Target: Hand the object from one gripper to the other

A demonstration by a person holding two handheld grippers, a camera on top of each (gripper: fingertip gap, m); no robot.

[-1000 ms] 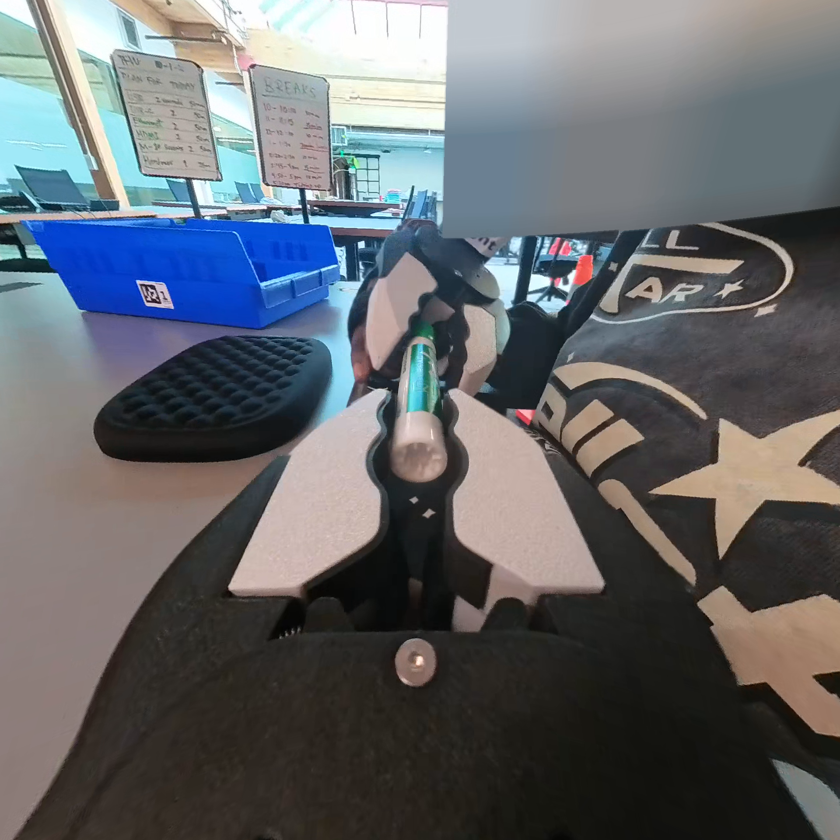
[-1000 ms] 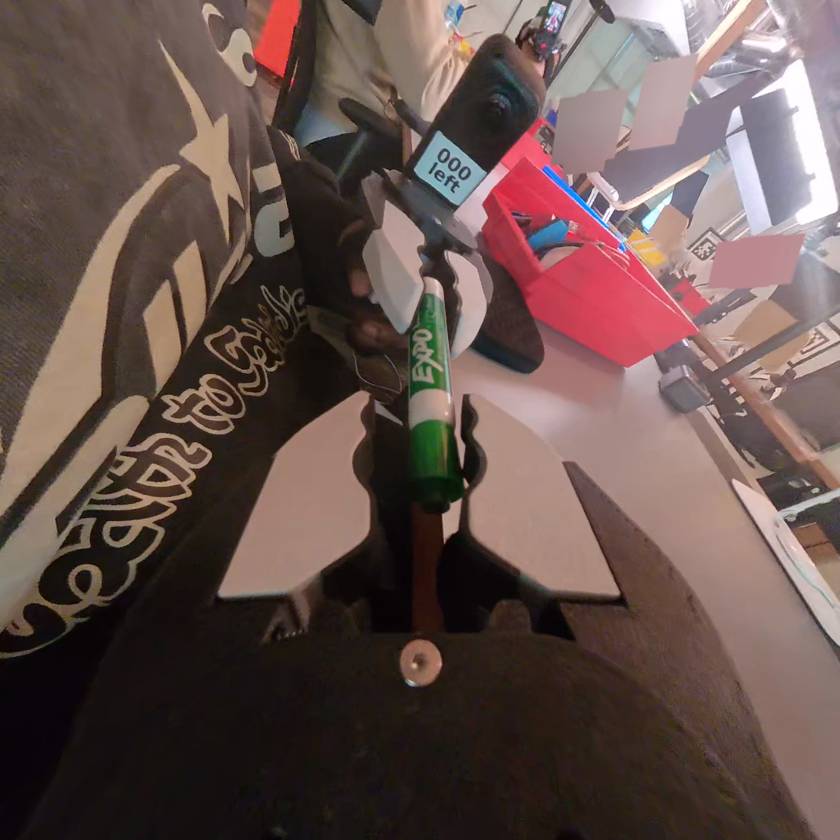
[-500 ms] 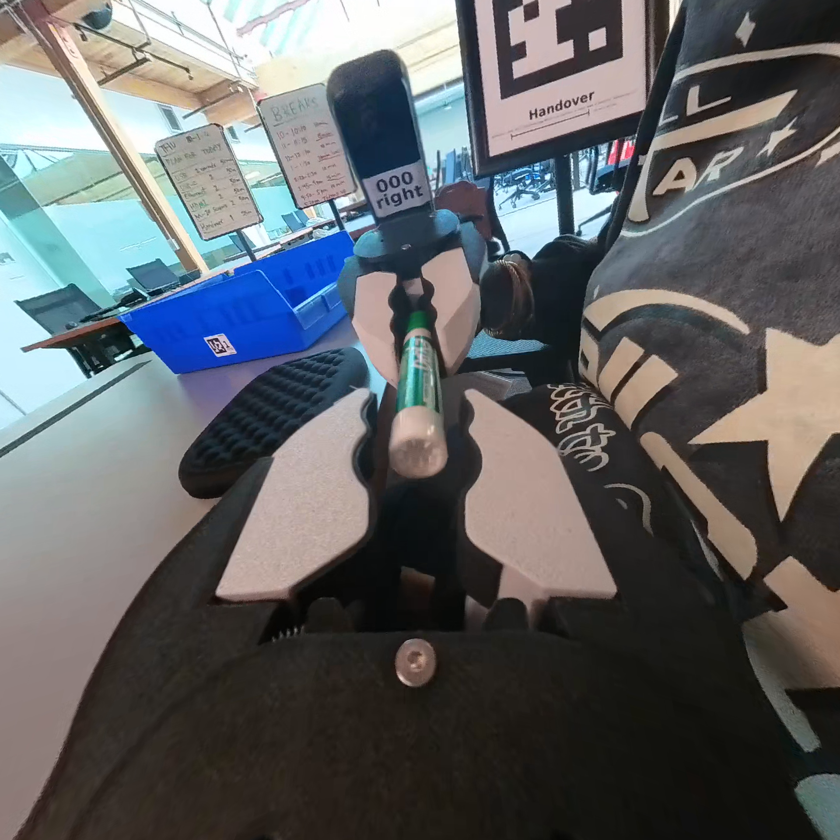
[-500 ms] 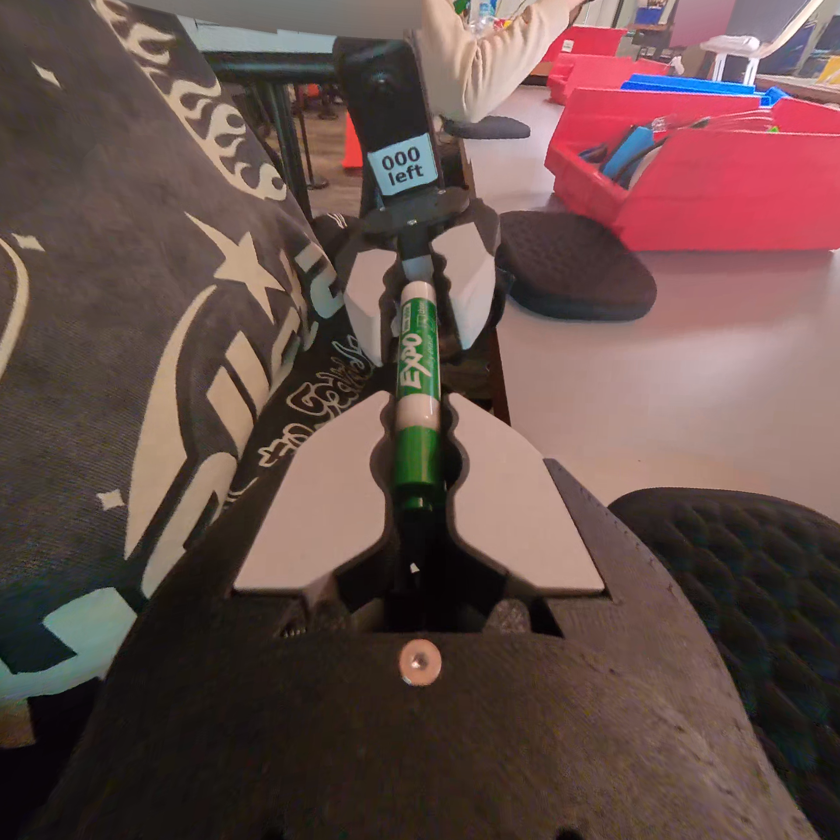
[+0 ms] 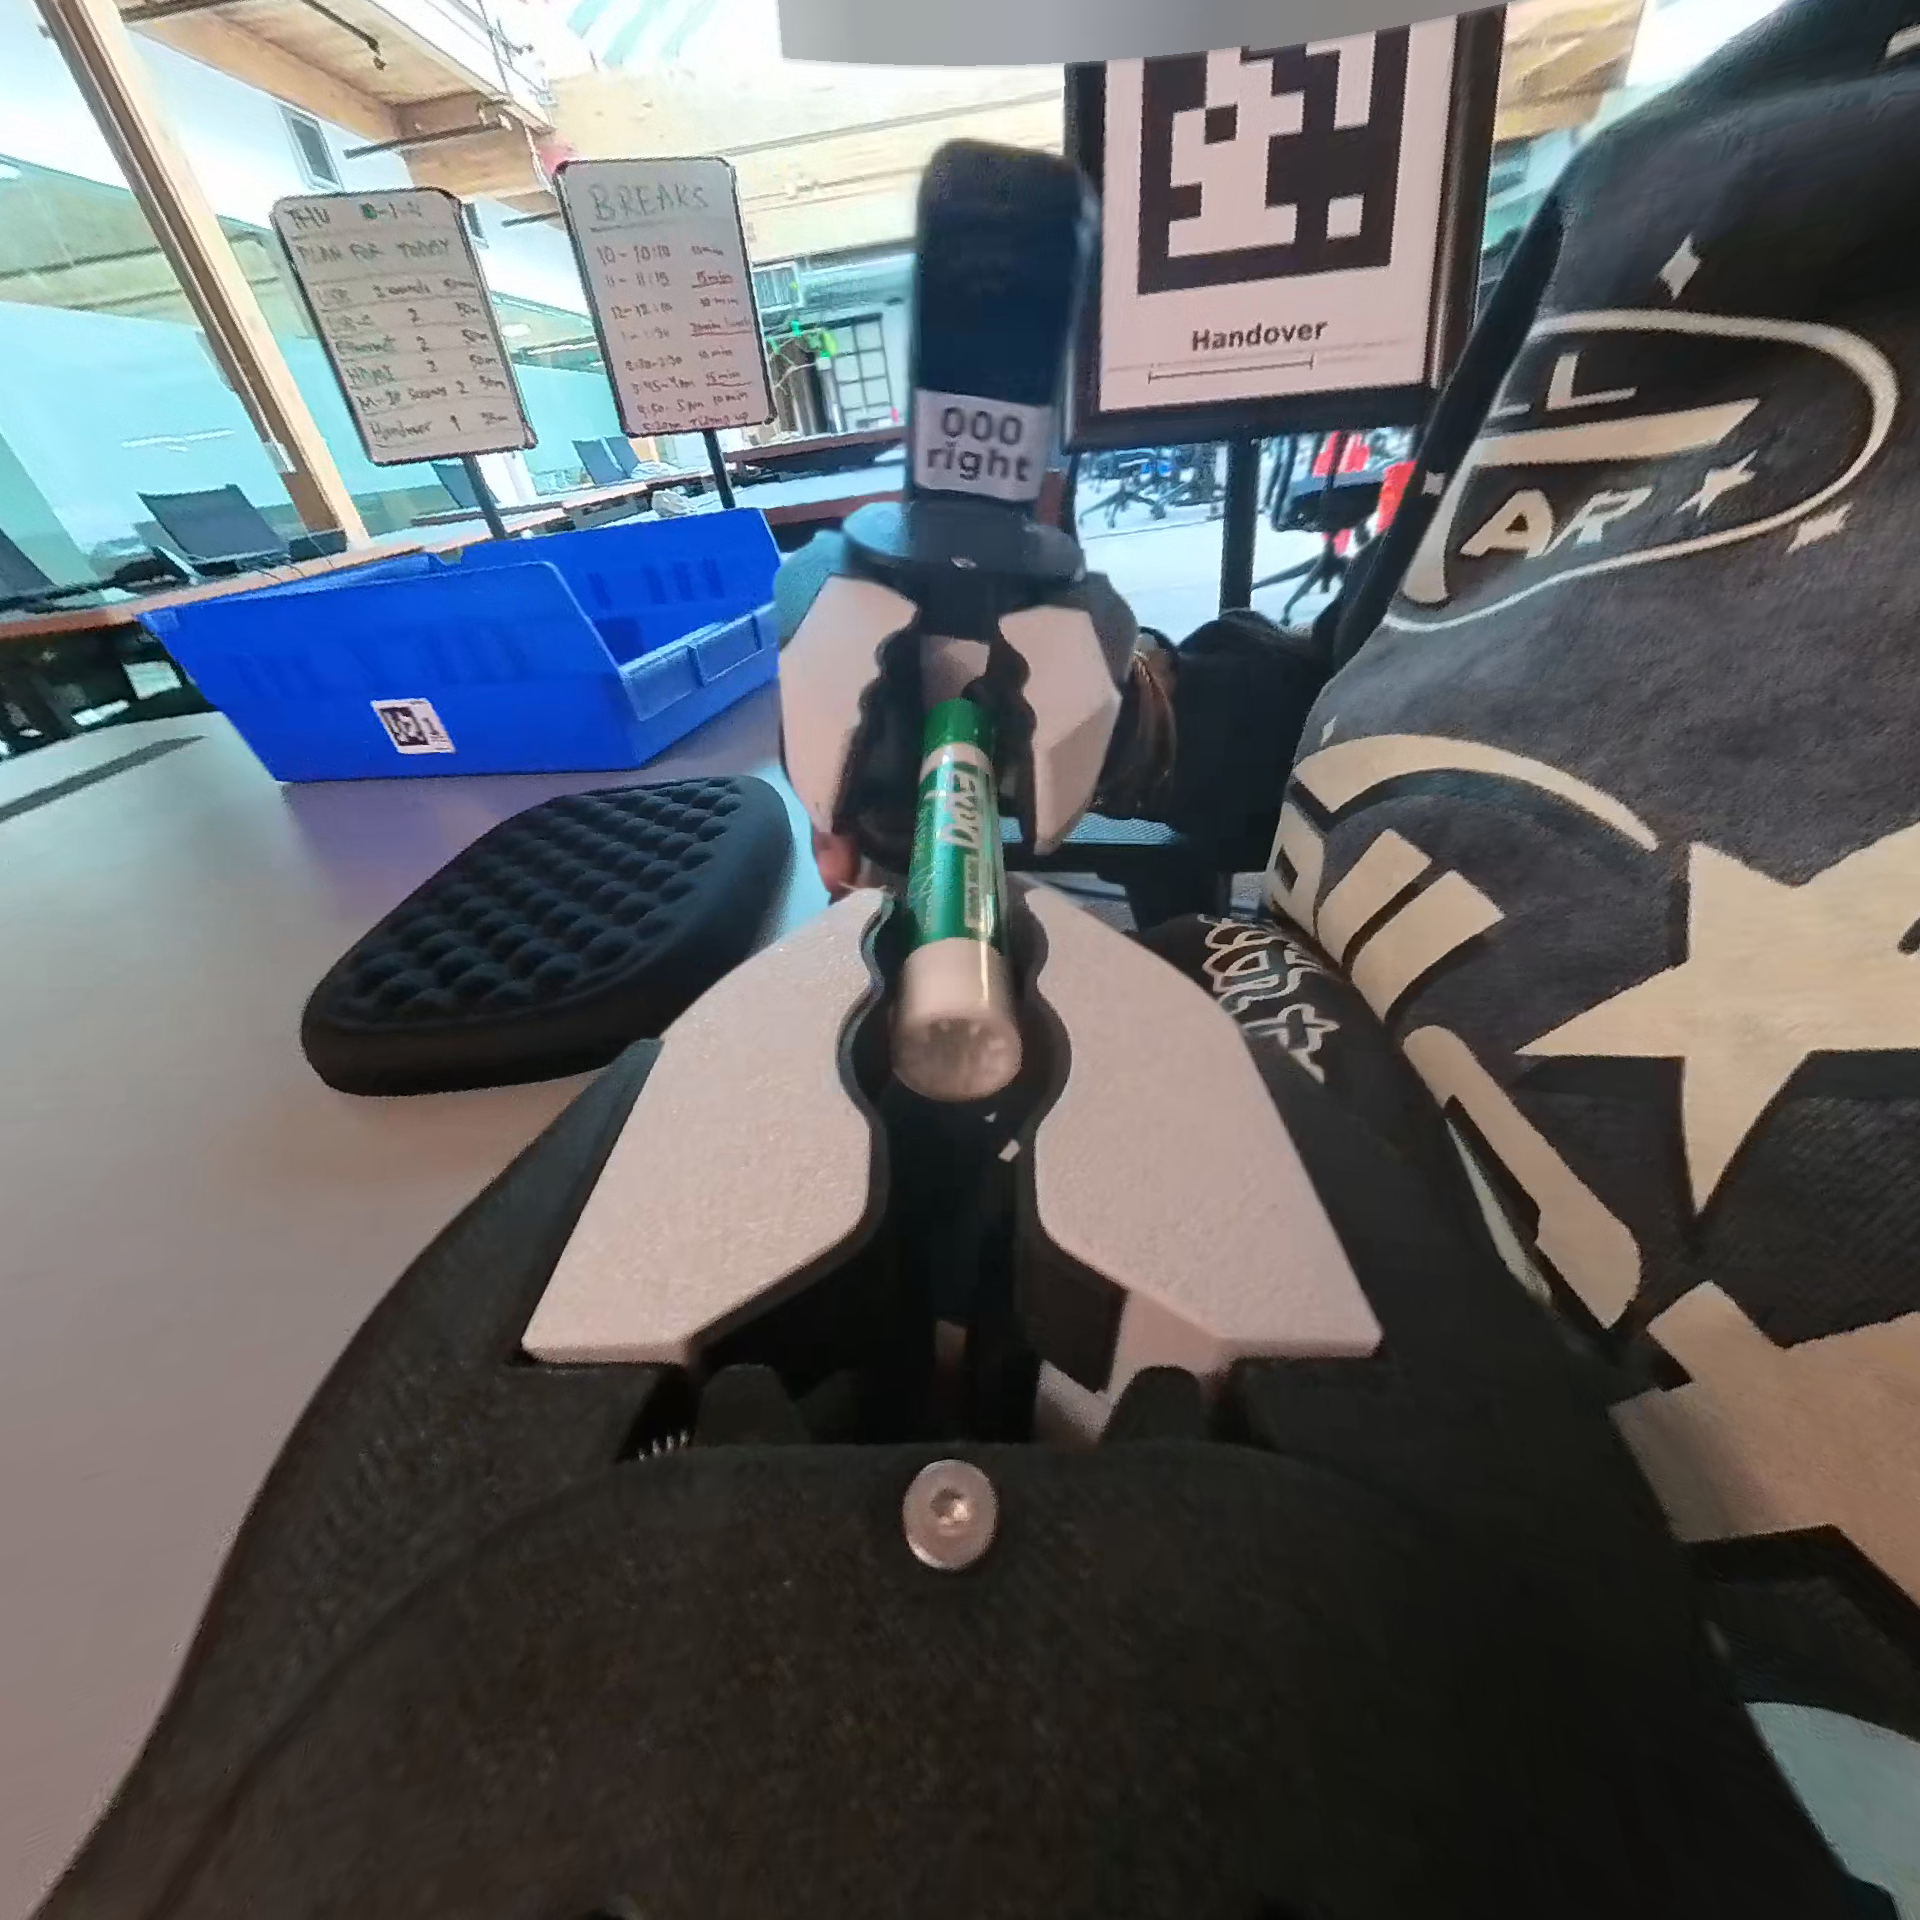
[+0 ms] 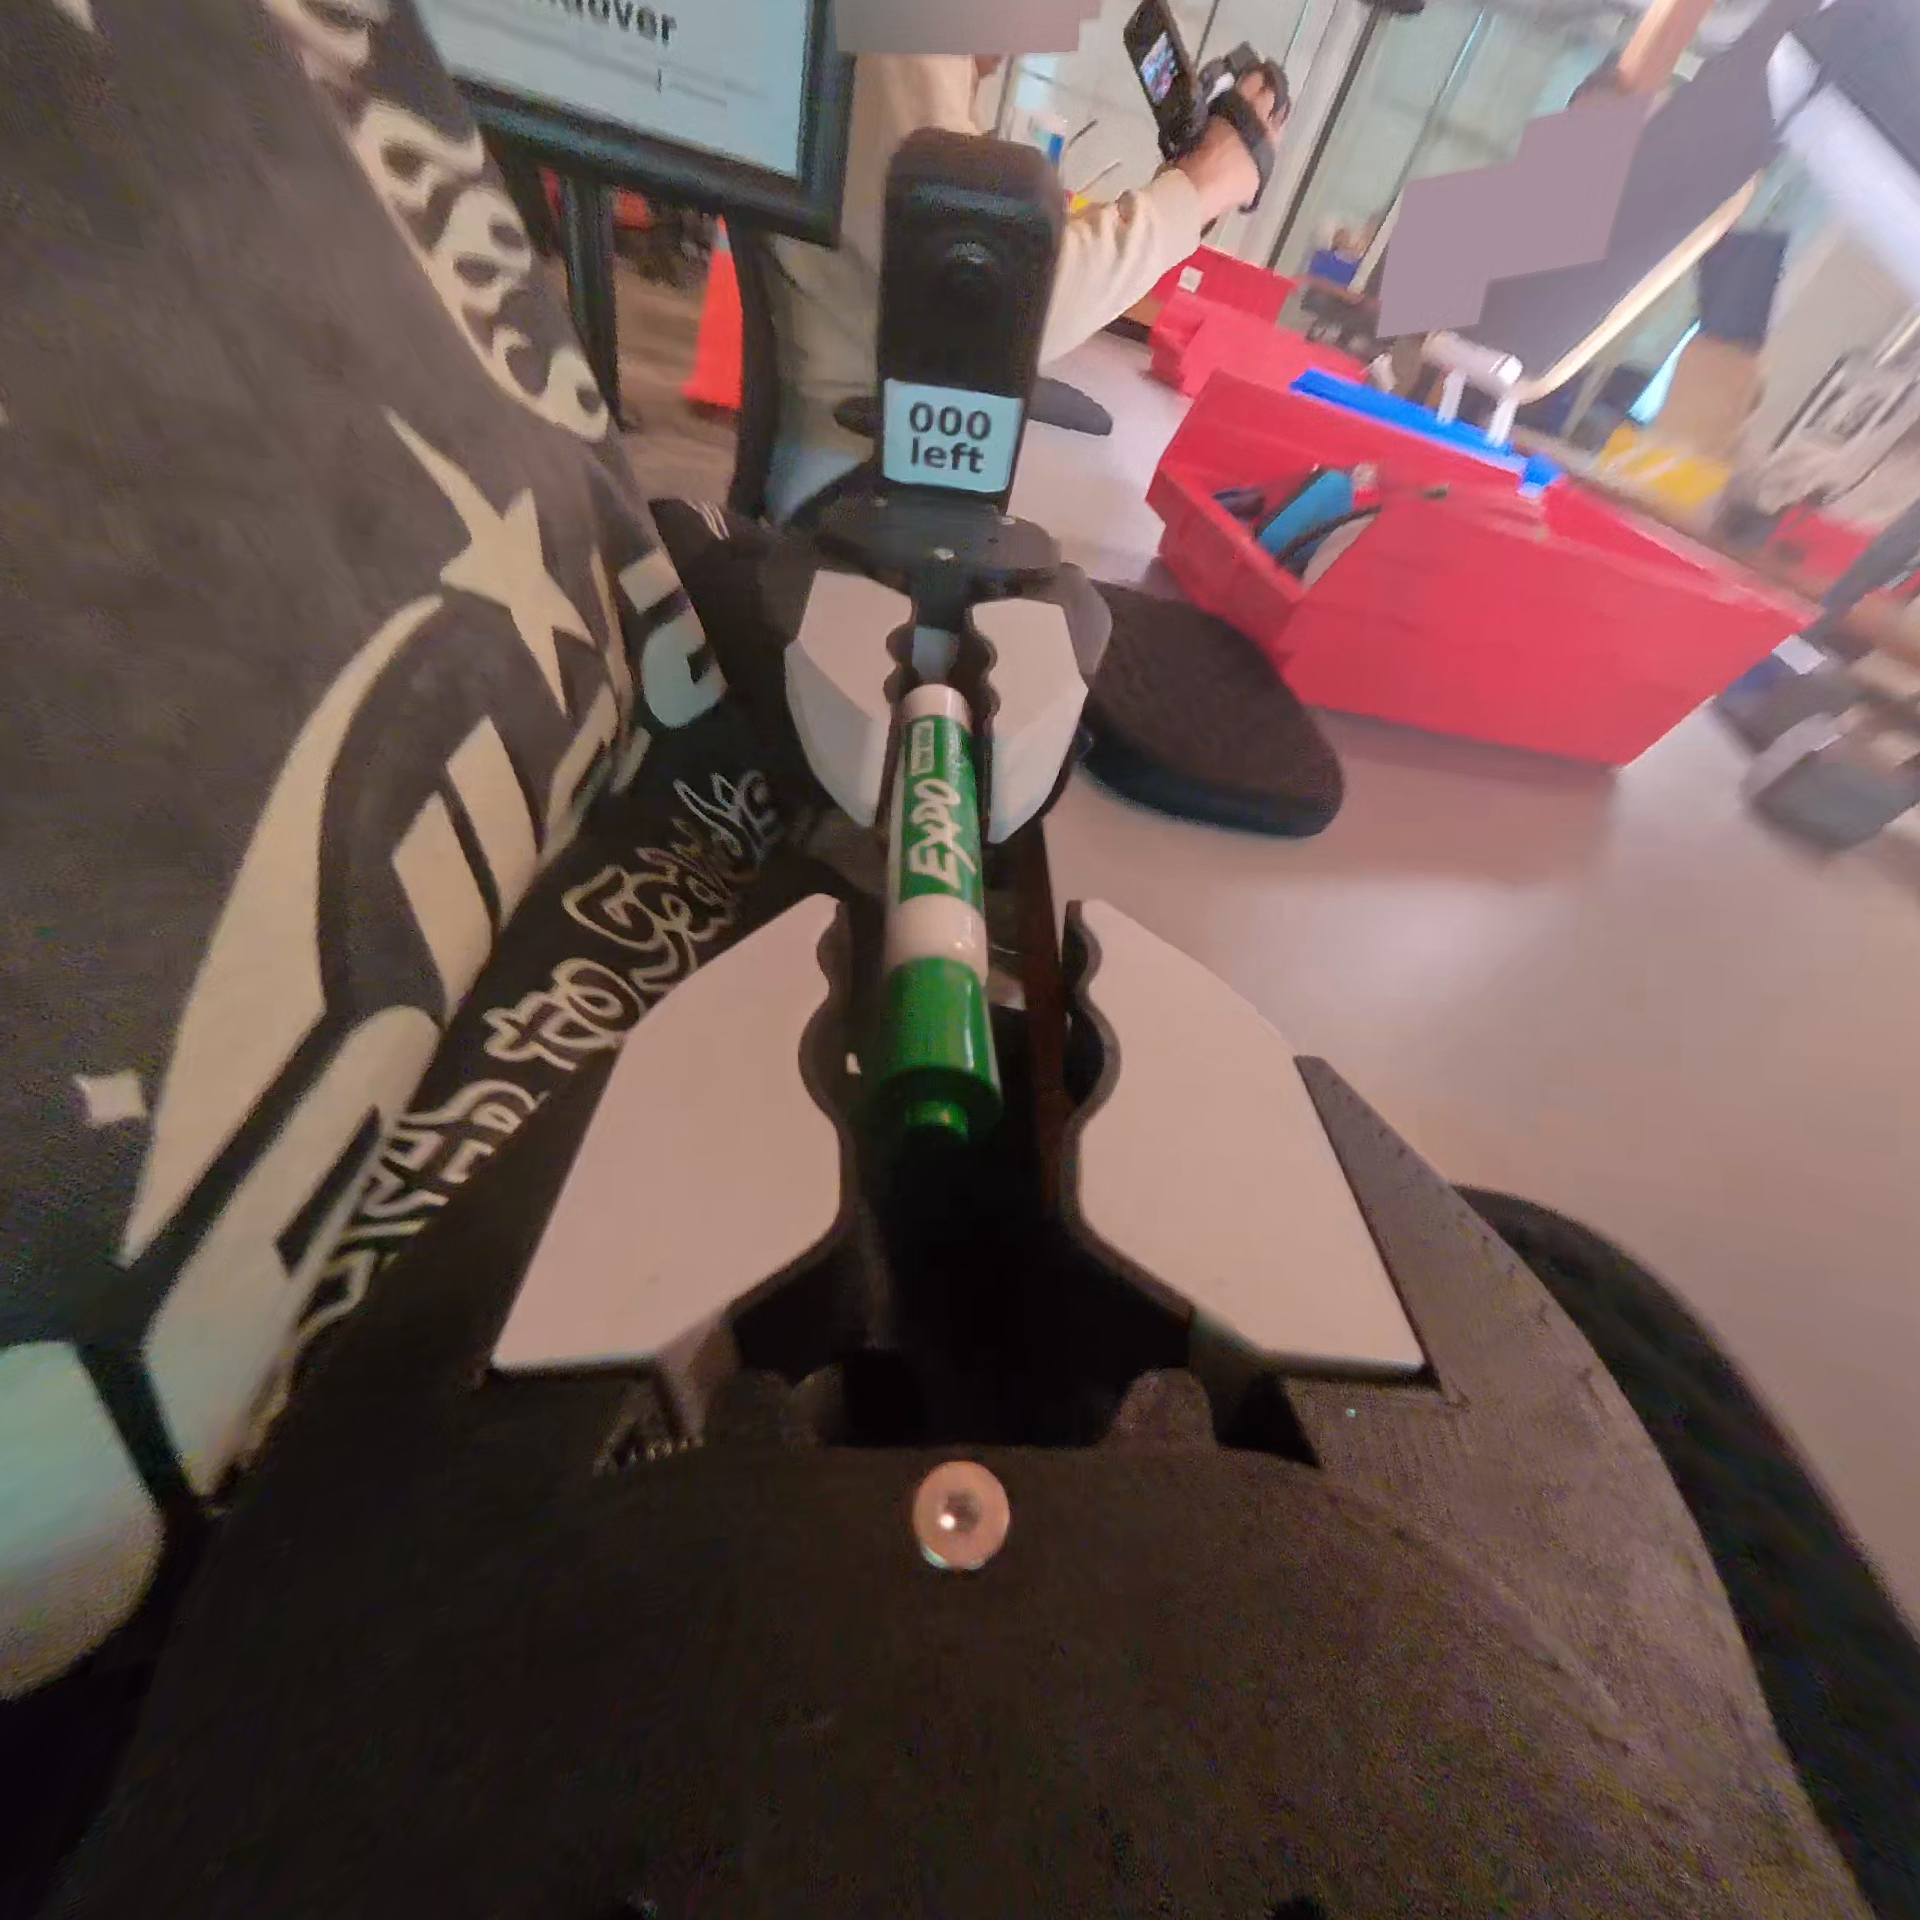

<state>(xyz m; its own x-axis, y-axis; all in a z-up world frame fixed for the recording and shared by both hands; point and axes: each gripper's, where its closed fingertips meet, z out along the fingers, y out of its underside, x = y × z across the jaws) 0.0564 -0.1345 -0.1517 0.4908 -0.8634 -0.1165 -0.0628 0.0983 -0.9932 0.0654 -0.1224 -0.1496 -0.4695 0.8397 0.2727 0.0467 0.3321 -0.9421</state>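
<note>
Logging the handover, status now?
Left gripper shut on green marker, white end. Right gripper open around cap end, not gripping. Nothing in the way.

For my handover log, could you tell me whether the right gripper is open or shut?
Open: the right gripper's white fingers stand apart from the green marker.

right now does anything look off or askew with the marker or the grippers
Nothing looks damaged or spilled. The green marker spans both grippers: the left gripper is shut on its white end, while the right gripper stands open around the cap, fingers clear. In the right wrist view the marker leans slightly off centre.
</note>
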